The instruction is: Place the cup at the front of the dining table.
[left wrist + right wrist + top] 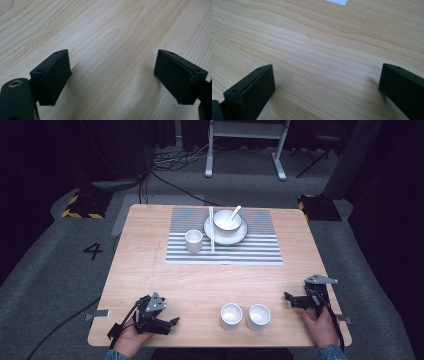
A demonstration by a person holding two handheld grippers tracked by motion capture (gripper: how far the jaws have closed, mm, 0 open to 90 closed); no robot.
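Two white cups stand side by side near the table's front edge, one to the left [231, 315] and one to the right [259, 316]. My left gripper [172, 322] rests low at the front left, pointing right towards them, a hand's width away. It is open [112, 75] over bare wood, nothing between its jaws. My right gripper [288, 298] sits at the front right edge, pointing left, just right of the cups. It is open too [325, 88], with only wood grain between its jaws.
A grey striped placemat [250, 251] lies at the table's far middle. On it stand a white cup [193, 240], a plate [240, 236] bearing a bowl [227, 220] with a spoon [234, 212], and chopsticks [211, 229]. A metal stand [245, 130] is on the floor beyond.
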